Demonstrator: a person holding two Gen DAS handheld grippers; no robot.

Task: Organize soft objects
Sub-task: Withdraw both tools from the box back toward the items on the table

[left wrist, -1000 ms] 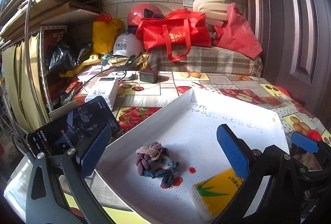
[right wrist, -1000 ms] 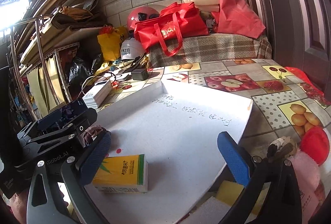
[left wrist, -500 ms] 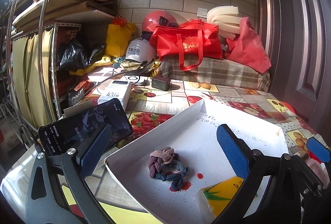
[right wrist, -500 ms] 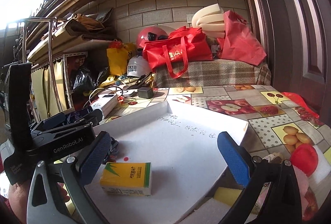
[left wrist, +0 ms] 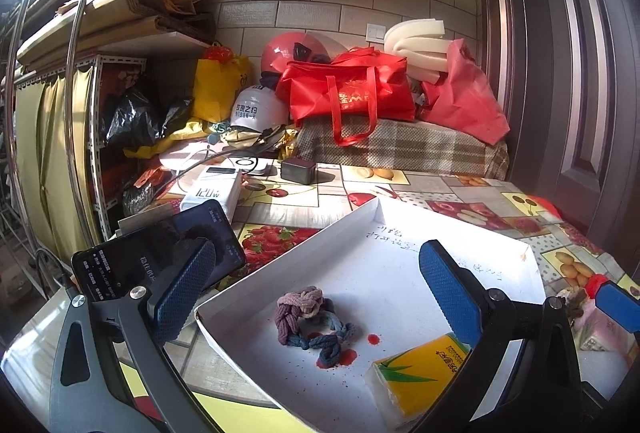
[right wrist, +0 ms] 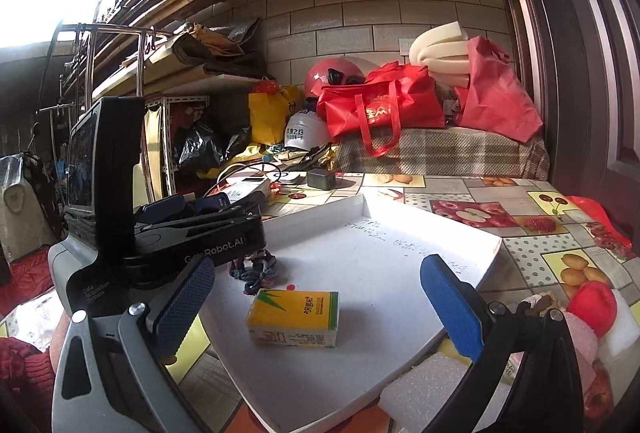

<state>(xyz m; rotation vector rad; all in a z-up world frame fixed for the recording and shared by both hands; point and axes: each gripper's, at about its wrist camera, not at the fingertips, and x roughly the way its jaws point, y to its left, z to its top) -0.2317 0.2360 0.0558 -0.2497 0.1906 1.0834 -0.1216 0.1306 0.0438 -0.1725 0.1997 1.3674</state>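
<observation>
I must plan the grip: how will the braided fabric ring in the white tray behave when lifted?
The braided fabric ring looks soft and knotted, so it would probably sag and deform. It seems light. Lying flat in the white tray, it is unlikely to roll.

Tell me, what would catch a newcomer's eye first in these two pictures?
Probably the shallow white tray on the fruit-patterned tablecloth, holding a knotted braided rope toy and, nearer the camera, a yellow tissue pack. Framing each view are blue-padded fingers, spread wide and empty. Behind, a bright red bag tops the clutter against the brick wall.
</observation>
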